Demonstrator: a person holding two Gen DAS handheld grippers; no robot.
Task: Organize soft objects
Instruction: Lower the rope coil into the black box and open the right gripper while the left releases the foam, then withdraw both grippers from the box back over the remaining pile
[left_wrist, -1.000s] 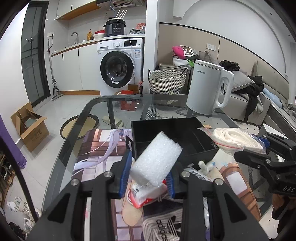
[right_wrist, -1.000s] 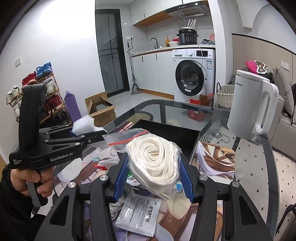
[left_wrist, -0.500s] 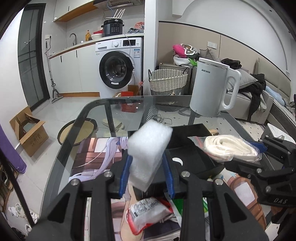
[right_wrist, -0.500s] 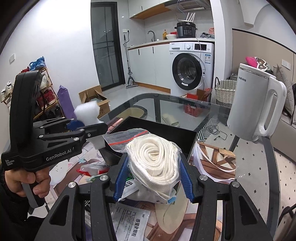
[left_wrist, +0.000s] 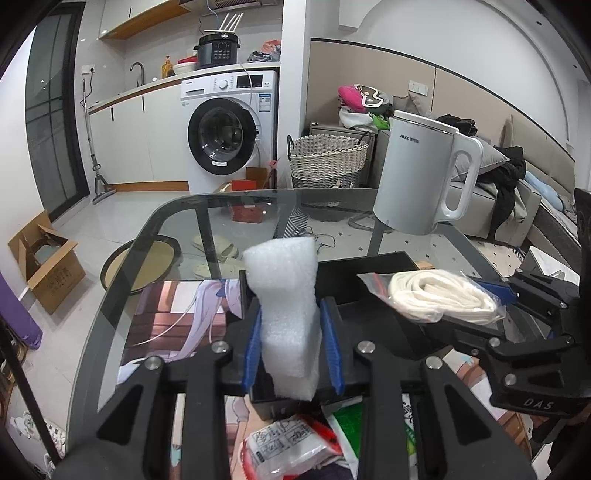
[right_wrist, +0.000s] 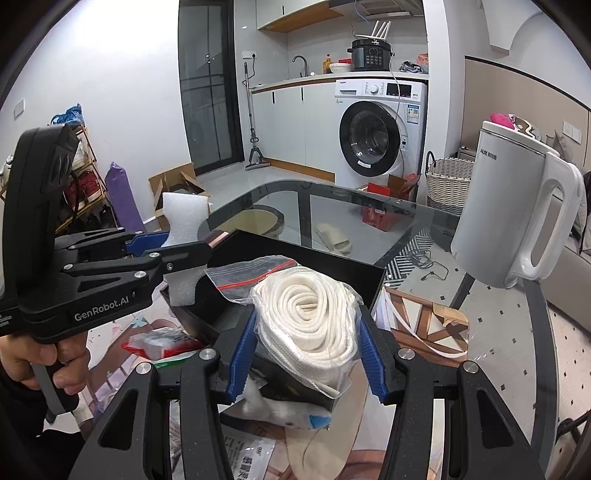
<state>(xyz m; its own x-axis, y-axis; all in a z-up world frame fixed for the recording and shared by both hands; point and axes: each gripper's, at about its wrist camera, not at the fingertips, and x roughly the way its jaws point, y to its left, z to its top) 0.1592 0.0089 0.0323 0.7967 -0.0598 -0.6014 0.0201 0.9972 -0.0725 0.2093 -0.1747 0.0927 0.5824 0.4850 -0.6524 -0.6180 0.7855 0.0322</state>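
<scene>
In the left wrist view, the left gripper (left_wrist: 291, 347) sits at the centre bottom of the frame with its blue pads squeezed hard against a white foam block (left_wrist: 286, 314); the foam is pinched to a narrow waist between them and flares out wider above, standing roughly upright. Behind the foam, in the middle of the frame, lies an open black tray (left_wrist: 384, 266) on the glass table (left_wrist: 177, 221), and the foam hangs over the tray's near left corner. To the right of centre the right gripper (left_wrist: 491, 295) reaches in from the right edge, clamped on a clear zip bag of coiled white rope (left_wrist: 439, 295) held above the tray's right part. In the right wrist view, the same right gripper (right_wrist: 306, 354) fills the lower middle, its blue pads standing moderately apart and pressing both sides of the bag of rope (right_wrist: 310, 317), which bulges upward between them. The black tray (right_wrist: 332, 266) lies just behind and beneath the bag. At the left of that frame a hand (right_wrist: 55, 365) grips the handle of the left gripper (right_wrist: 177, 254), with the foam block (right_wrist: 184, 218) sticking up and down out of its closed pads. A white kettle (left_wrist: 421, 173) stands on the table's far right side. A red and white packet (left_wrist: 291, 450) lies on the table near the bottom of the left wrist view, among other loose wrappers.
</scene>
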